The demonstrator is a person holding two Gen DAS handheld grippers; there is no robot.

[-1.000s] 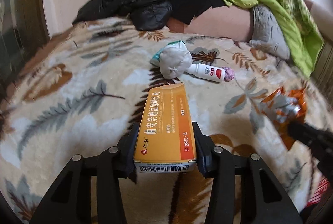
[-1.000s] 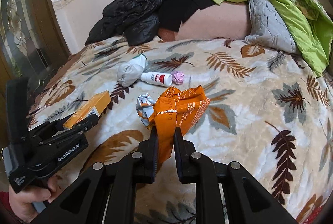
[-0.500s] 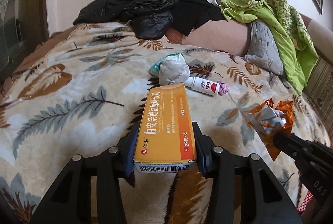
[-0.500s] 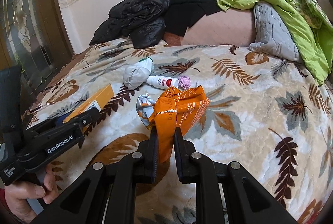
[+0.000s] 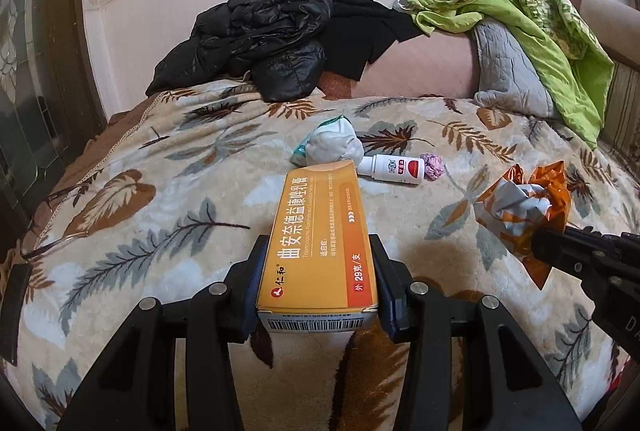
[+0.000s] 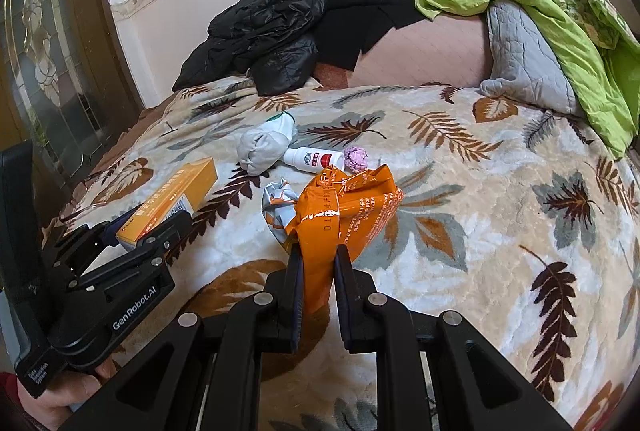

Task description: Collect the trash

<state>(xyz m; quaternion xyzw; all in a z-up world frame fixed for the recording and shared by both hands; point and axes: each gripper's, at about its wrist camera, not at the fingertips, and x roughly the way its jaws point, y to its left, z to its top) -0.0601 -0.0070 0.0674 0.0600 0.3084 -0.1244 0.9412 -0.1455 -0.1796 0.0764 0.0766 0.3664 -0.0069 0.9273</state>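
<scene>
Orange box (image 5: 320, 231) clamped level in left gripper (image 5: 318, 271).

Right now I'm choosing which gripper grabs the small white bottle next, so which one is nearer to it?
Roughly equal, maybe the right. The right gripper, clamping the orange wrapper, sits just short of the white bottle; the left gripper, clamping the yellow box, is off to its left.
</scene>
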